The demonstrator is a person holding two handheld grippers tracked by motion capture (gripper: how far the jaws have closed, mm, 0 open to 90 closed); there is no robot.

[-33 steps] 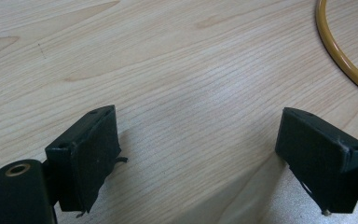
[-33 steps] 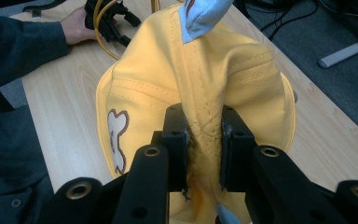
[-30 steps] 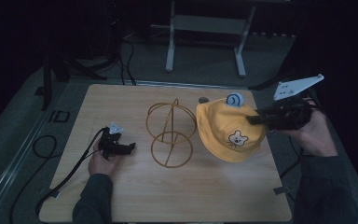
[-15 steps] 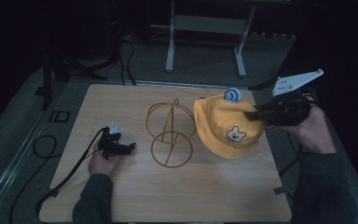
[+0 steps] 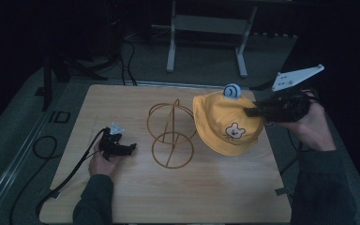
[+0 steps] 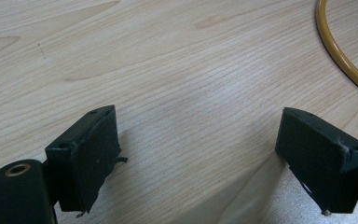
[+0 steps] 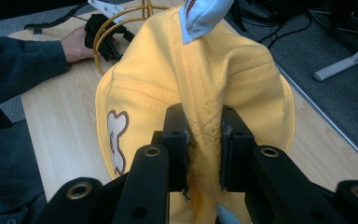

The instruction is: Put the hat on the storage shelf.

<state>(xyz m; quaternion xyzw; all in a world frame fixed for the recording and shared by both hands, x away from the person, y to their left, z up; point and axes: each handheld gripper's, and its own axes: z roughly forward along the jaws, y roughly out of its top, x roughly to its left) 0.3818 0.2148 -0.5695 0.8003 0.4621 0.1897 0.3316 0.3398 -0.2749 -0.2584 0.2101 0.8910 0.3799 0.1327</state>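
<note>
A yellow child's hat [image 5: 226, 123] with a bear patch and a blue ear hangs off the table at the right, its top pinched in my right gripper [image 5: 251, 111]. In the right gripper view the two black jaws are shut on a fold of the hat's fabric [image 7: 204, 126]. A gold wire hat stand [image 5: 171, 132] with a ring base stands at the table's middle, left of the hat. My left gripper [image 5: 130, 148] rests on the wood at the left, jaws wide apart with nothing between them [image 6: 196, 154]; a piece of the stand's gold ring [image 6: 342, 60] curves by its upper right.
The wooden table [image 5: 122, 197] ends close to the right hand. A black cable [image 5: 70, 173] trails from the left gripper off the table's left side. Metal stand legs [image 5: 206, 42] are on the floor behind the table.
The right gripper has lifted the hat and carried it a little leftward toward the wire stand. The left gripper has stayed put.
</note>
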